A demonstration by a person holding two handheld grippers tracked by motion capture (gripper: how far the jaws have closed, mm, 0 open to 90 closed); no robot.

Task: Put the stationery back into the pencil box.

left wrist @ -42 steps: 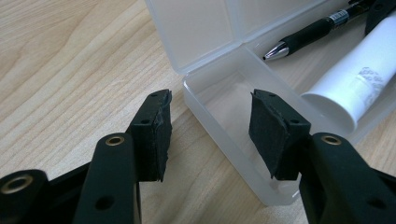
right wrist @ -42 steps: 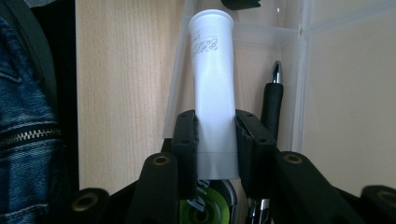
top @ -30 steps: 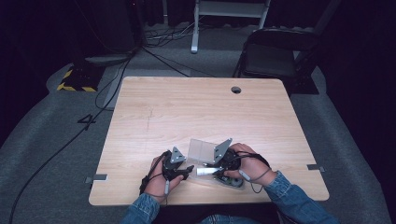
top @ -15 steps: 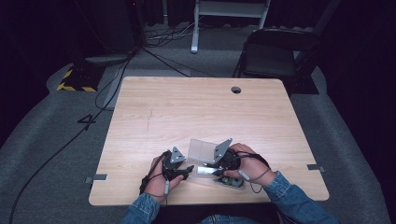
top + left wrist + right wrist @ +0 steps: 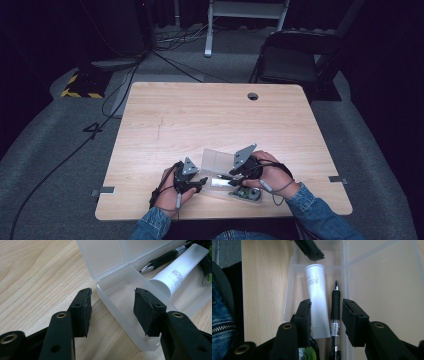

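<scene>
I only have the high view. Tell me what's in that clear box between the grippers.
Observer: A white tube and a black pen lie side by side in the clear box, whose lid is open.
Operator: Report the right gripper.
Observer: The right gripper hangs over both; its jaws have just been opening, and the pads press on neither.
Operator: Now the left one.
Observer: The left gripper straddles the box's end wall, one pad inside the box, the other outside over the table, not visibly clamped.
</scene>
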